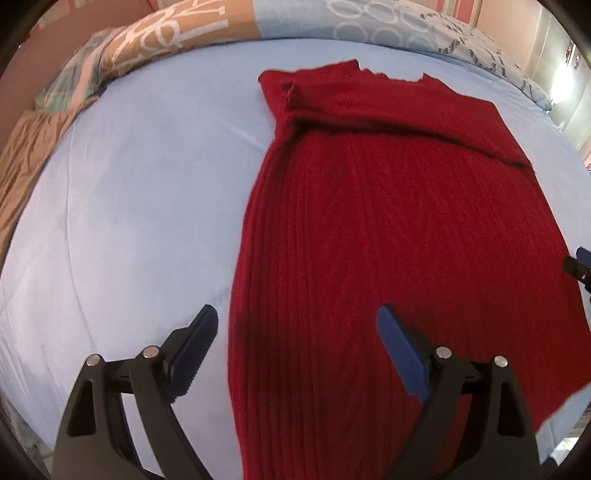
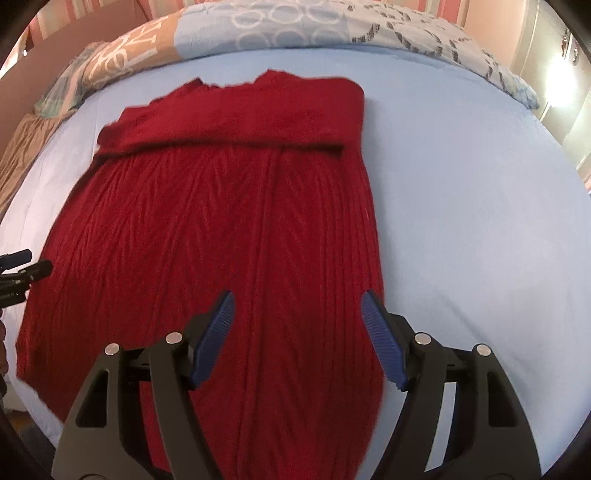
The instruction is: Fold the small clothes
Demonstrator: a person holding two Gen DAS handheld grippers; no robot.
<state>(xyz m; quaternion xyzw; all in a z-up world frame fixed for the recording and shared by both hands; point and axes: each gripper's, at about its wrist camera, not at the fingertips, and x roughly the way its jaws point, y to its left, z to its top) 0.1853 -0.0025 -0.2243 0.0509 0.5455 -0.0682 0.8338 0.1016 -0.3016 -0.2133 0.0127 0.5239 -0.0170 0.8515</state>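
Observation:
A dark red ribbed knit garment (image 1: 388, 229) lies flat on the light blue bed sheet (image 1: 140, 192); its far end is folded over into a band. My left gripper (image 1: 295, 321) is open and empty, hovering over the garment's near left edge. In the right wrist view the same garment (image 2: 221, 221) fills the middle, with the folded band (image 2: 240, 118) at the far end. My right gripper (image 2: 297, 304) is open and empty over the garment's near right edge. The right gripper's tip (image 1: 580, 264) shows at the left view's right edge; the left gripper's tip (image 2: 22, 266) shows at the right view's left edge.
Patterned pillows (image 1: 332, 22) in blue, orange and white line the head of the bed. A tan cover (image 1: 26, 147) lies bunched at the left edge. A pale cabinet (image 2: 554, 55) stands at the far right. Blue sheet (image 2: 480, 221) spreads on both sides of the garment.

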